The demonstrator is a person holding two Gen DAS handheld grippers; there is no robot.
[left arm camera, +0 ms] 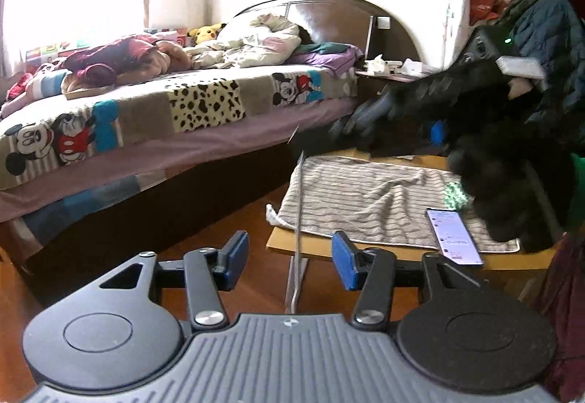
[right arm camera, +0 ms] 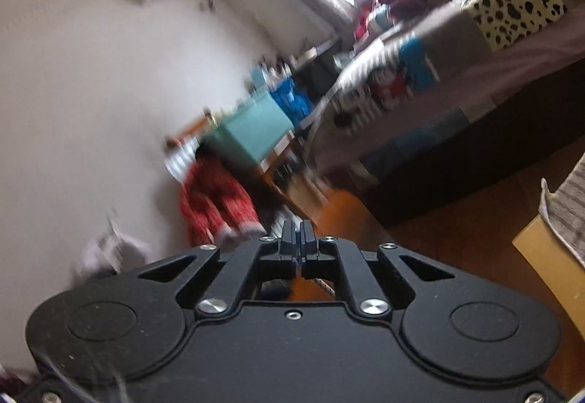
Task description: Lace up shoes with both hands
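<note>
In the left wrist view my left gripper (left arm camera: 289,256) is open, its blue pads apart. A grey shoelace (left arm camera: 299,220) runs taut up between them, touching neither, to the right gripper (left arm camera: 325,136), seen blurred over the far left end of the striped towel (left arm camera: 365,198). No shoe shows in either view. In the right wrist view my right gripper (right arm camera: 297,233) is shut, raised and tilted toward the room. A bit of white lace (right arm camera: 323,284) shows just under its fingers, and the jaws are closed on it.
A low wooden table (left arm camera: 365,251) carries the towel and a lit phone (left arm camera: 453,233). A bed (left arm camera: 146,117) stands at left over a wood floor (left arm camera: 256,205). A dark jacket (left arm camera: 541,48) hangs at right. The right wrist view is blurred.
</note>
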